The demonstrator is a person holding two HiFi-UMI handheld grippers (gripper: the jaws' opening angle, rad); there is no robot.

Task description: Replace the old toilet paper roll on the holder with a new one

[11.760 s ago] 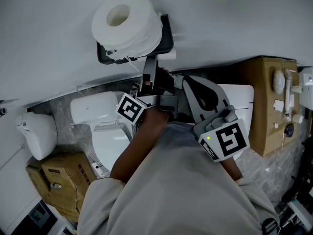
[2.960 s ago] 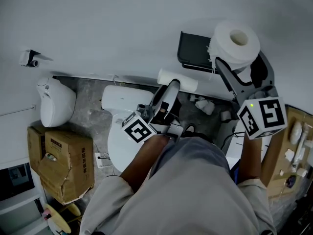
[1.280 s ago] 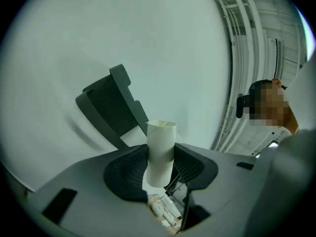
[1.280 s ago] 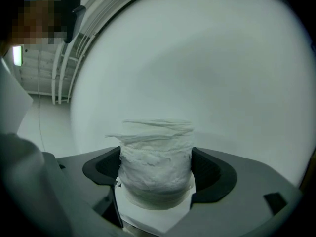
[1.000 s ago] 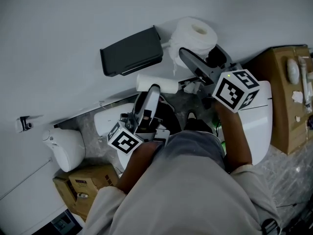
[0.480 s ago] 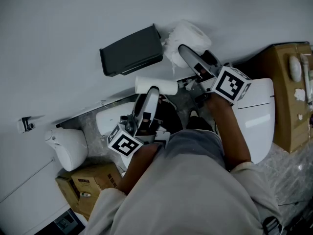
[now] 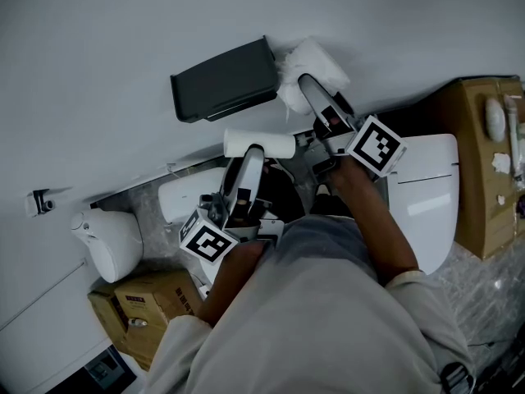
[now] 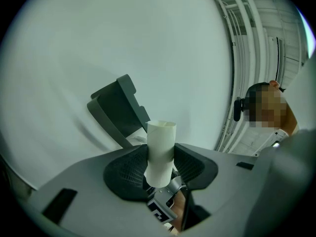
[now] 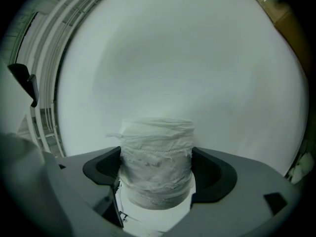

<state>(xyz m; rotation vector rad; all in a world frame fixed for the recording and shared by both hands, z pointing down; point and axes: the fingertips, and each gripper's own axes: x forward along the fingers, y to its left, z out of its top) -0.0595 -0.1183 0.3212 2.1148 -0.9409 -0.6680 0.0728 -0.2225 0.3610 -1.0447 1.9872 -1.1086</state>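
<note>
Our left gripper point(image 8: 160, 164) pinches the bare cardboard tube point(image 8: 161, 139), jaws half closed; our right gripper point(image 9: 156, 177) clasps the new roll point(image 9: 156, 149), outer sheets ragged, just beside the black holder point(image 7: 223, 79).

Plain white wall point(image 7: 123, 23), white toilet point(image 7: 422, 191), cardboard boxes point(image 7: 143, 310), speckled grey floor point(image 7: 480, 290), dim light.

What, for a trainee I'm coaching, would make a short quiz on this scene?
1. True or false: the left gripper is empty.
2. The right gripper holds: A box, B roll, C brush.
3. What is the holder mounted on?
Key: 1 false, it grips a tube; 2 B; 3 the wall.
</note>
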